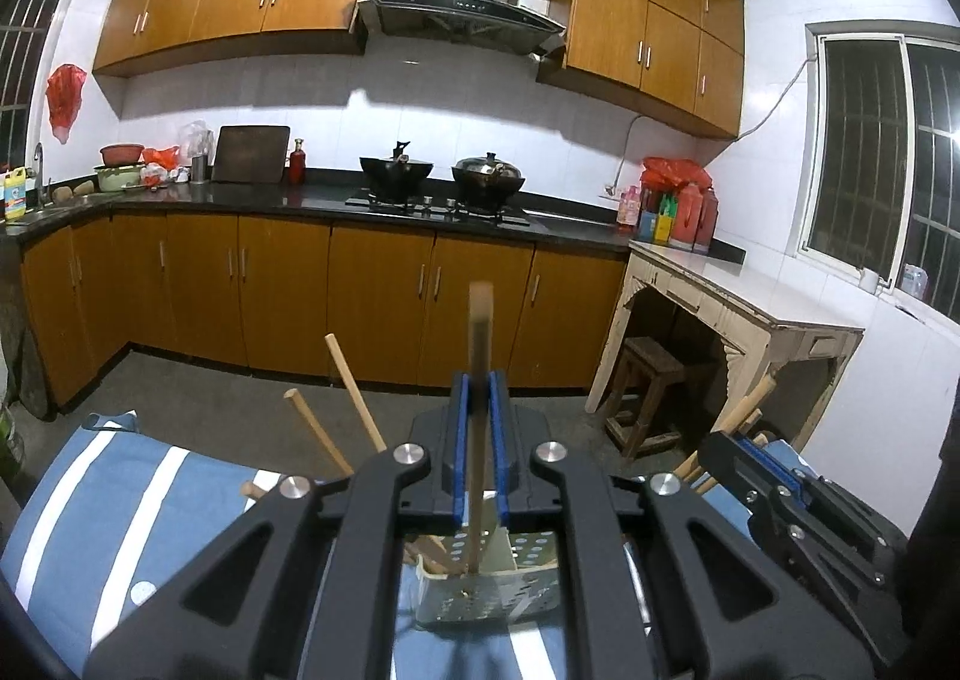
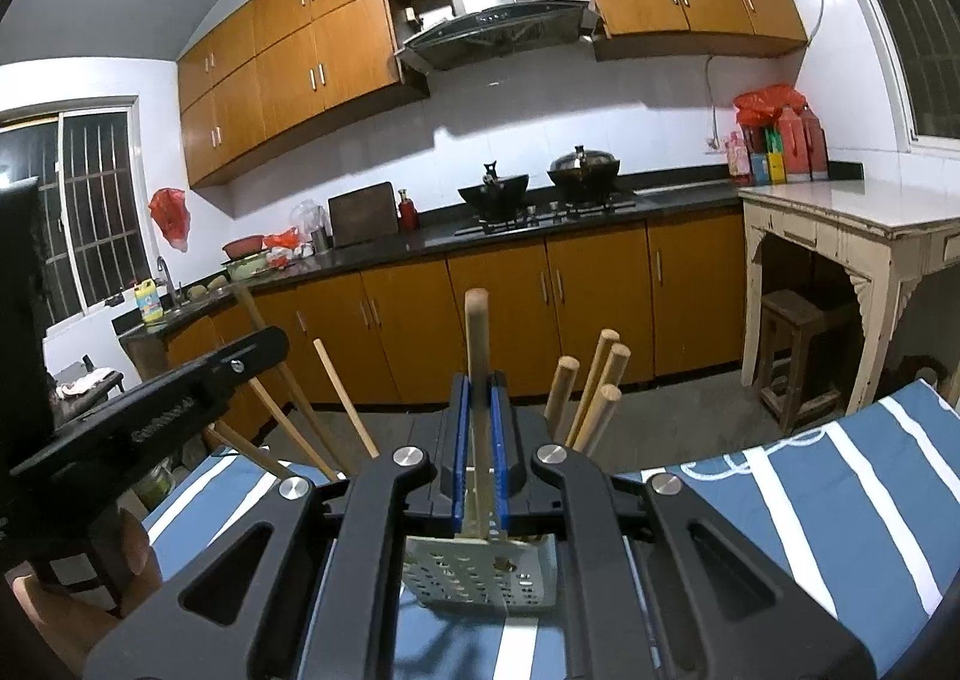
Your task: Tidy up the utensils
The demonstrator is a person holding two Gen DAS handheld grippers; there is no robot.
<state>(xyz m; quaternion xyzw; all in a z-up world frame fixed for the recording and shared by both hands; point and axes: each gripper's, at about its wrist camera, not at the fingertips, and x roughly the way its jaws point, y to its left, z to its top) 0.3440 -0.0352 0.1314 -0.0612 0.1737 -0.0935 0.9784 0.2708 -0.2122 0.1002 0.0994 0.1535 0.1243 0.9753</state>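
Two claws are each clenched on a wooden utensil handle, my left gripper (image 1: 478, 410) and right gripper (image 2: 479, 410) holding them upright mid-shaft over the perforated holder (image 2: 480, 572); they look light, stiff and smooth, so grip firmly.

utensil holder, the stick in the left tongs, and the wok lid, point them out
utensil holder (image 2: 480, 572), right wrist view, perforated front wall
stick (image 1: 480, 320), left wrist view, upper shaft above the tongs
wok lid (image 1: 489, 166), left wrist view, dome

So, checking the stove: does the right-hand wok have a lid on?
Yes, the right wok carries a domed lid with a knob.
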